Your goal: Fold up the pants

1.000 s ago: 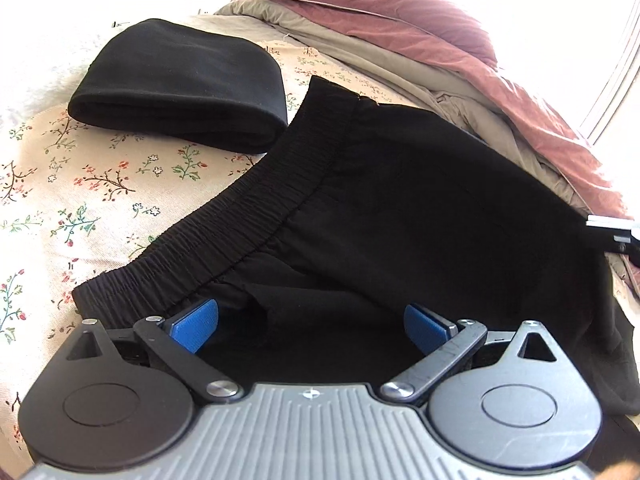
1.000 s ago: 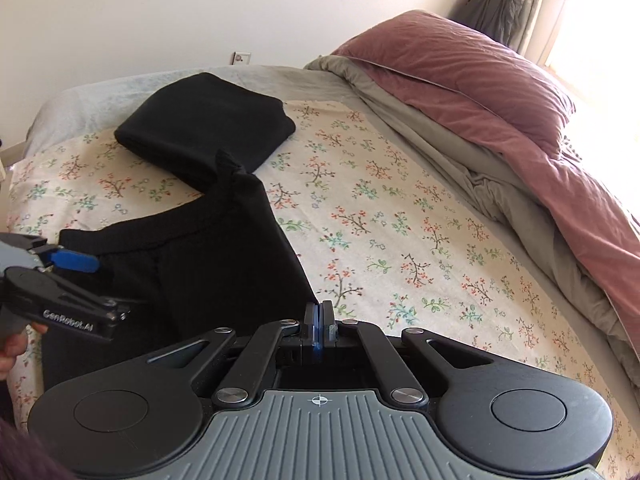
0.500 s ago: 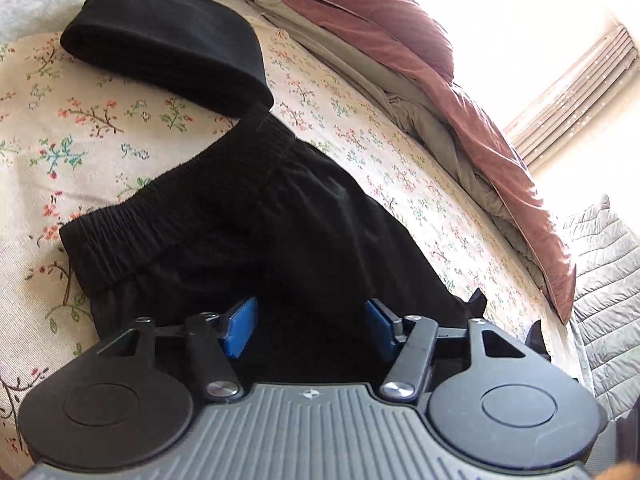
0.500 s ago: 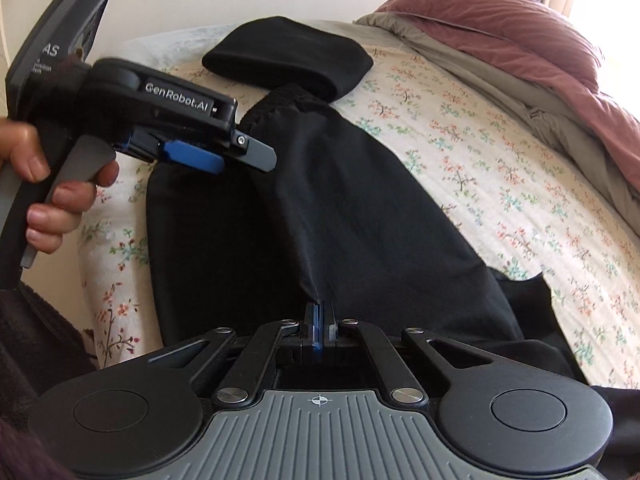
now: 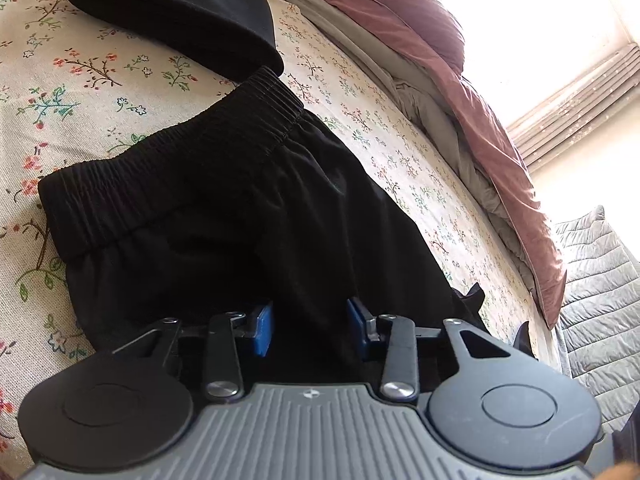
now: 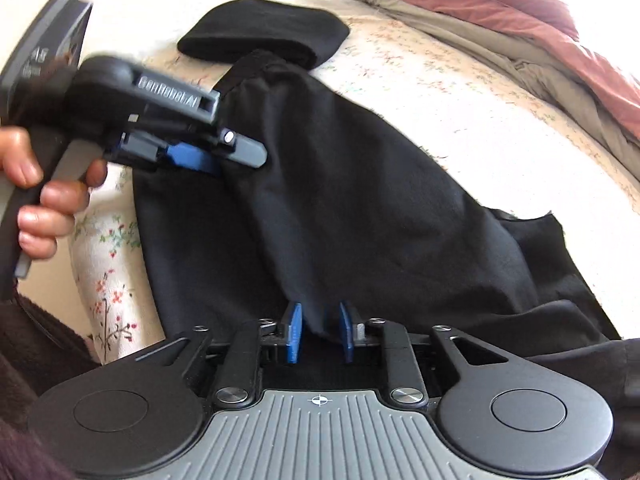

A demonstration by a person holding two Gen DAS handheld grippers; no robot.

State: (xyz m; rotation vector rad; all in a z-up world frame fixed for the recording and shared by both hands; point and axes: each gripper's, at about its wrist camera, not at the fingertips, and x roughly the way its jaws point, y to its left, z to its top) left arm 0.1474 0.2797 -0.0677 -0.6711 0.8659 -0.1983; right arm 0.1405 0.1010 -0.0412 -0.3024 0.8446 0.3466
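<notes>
Black pants (image 5: 224, 216) lie on the floral bed sheet (image 5: 72, 80), elastic waistband at the far end. They also fill the right wrist view (image 6: 360, 208). My left gripper (image 5: 308, 326) is open, its blue pads on either side of a fold of the black cloth near the hip. It also shows in the right wrist view (image 6: 208, 158), held in a hand over the pants. My right gripper (image 6: 320, 332) is partly open with a hanging fold of the pants between its pads; the pads do not press the cloth.
A folded black garment (image 5: 176, 12) lies beyond the waistband, also seen in the right wrist view (image 6: 264, 32). A maroon duvet (image 5: 460, 92) over grey bedding runs along the far right side of the bed. A grey quilted cover (image 5: 592, 292) lies at right.
My right gripper has opened, letting go of the pants fold it had pinched. My left gripper's jaws have narrowed around the cloth and it moved lower over the pants.
</notes>
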